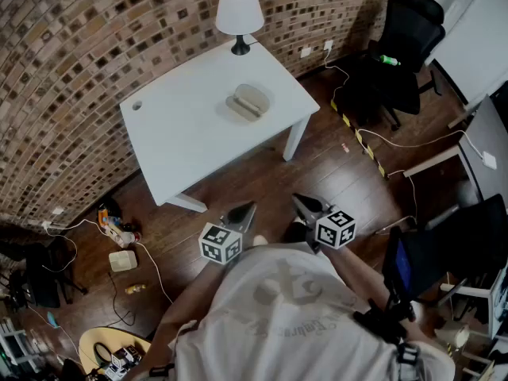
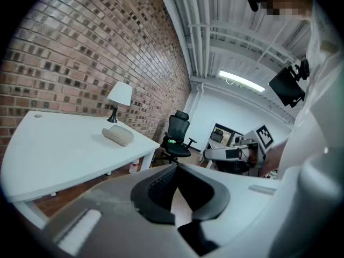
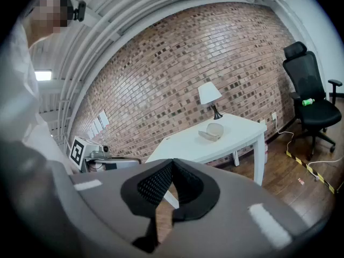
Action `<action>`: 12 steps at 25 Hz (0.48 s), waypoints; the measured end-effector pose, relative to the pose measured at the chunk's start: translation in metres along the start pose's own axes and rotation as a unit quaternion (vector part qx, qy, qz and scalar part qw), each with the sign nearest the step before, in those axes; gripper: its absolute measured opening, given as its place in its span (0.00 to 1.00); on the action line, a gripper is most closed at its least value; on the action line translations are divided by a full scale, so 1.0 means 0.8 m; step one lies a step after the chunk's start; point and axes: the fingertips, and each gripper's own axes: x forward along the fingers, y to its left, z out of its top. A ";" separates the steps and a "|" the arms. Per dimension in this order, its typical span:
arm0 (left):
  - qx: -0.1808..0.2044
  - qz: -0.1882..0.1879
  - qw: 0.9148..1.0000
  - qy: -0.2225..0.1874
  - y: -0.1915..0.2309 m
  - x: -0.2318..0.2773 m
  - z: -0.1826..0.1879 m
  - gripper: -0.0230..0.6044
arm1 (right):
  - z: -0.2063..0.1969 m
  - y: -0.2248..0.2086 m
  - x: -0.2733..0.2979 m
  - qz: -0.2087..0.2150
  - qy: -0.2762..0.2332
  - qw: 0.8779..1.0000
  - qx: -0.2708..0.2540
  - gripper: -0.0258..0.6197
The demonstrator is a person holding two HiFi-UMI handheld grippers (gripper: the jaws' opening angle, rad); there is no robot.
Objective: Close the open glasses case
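Nothing is done on the task yet. The pale beige clamshell glasses case (image 1: pixel 249 101) sits open on the white rectangular table (image 1: pixel 178 145), toward the far side, near the white-shaded table lamp with a black base (image 1: pixel 239 14). In the right gripper view its lid stands up off the lower half, so it plainly needs shutting.

The person stands back on the wooden floor, well apart from the table. The left gripper (image 1: pixel 248 206) is held in close to the body, its dark ribbed jaws brought together with nothing between them. The right gripper (image 1: pixel 298 199) is beside it, also fully together and empty. Both point out toward the table and slightly downward, neither anywhere near the case.

So, by this reading, the whole job is ahead: walk up to the table, reach a gripper to the raised lid, and fold it down onto the base until it shuts.
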 end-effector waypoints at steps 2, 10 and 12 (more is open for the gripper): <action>-0.004 -0.002 1.000 0.001 -0.001 0.001 0.002 0.05 | 0.000 -0.004 -0.005 -0.006 0.000 1.000 0.005 0.05; -0.035 0.006 0.999 0.026 -0.001 0.025 -0.016 0.05 | -0.010 -0.031 -0.006 -0.007 0.017 0.999 0.031 0.05; -0.040 0.011 0.999 0.032 0.005 0.035 -0.016 0.05 | -0.011 -0.043 0.001 -0.004 0.024 0.999 0.038 0.05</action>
